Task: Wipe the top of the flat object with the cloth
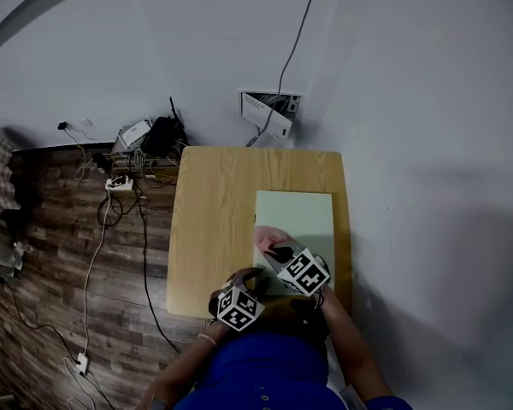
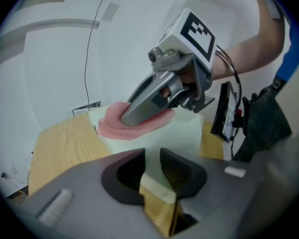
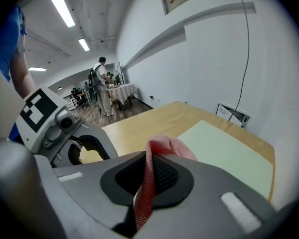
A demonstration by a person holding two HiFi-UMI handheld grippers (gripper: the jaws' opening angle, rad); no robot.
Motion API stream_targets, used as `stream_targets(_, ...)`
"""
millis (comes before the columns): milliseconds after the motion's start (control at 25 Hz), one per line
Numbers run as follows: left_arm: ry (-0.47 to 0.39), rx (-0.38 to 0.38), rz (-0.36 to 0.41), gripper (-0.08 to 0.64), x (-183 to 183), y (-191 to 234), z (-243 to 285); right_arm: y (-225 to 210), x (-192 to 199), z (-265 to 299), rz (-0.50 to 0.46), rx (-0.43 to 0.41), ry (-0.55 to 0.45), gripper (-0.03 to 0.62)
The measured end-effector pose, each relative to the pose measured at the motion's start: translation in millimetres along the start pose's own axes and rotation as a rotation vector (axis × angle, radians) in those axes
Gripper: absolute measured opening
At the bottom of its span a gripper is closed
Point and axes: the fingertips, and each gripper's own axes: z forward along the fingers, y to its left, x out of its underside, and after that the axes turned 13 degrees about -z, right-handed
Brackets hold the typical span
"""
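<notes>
Wooden bench (image 1: 212, 229) carries a pale green flat board (image 1: 303, 216) on its right half, probably stiff; the left tool (image 2: 152, 156) clamps its near edge. The soft, limp pink mesh cloth (image 2: 112, 126) lies near-left on it, its fold pinched in the right tool (image 3: 149, 158).

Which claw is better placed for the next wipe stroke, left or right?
Right. The right claw is shut on the pink cloth, which lies on the green board. The left claw clamps the board's near corner, holding no cloth.
</notes>
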Motion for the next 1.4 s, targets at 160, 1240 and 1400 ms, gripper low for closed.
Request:
stream_targets(160, 0.000, -0.003, 0.000, 0.097, -0.4, -0.8, -2.0, 1.4, 0.8, 18.1, -0.054, 0.010, 0.062, 0.015)
stream_targets(1240, 0.007, 0.005, 0.000, 0.097, -0.2, 1.3, -0.4, 15.6, 21.1, 22.1, -0.060, -0.071, 0.087, 0.013)
stream_targets(1400, 0.006, 0.003, -0.002, 0.096, -0.2, 1.8, -0.1, 10.6, 27.1, 16.9, -0.040, -0.055, 0.097, 0.012)
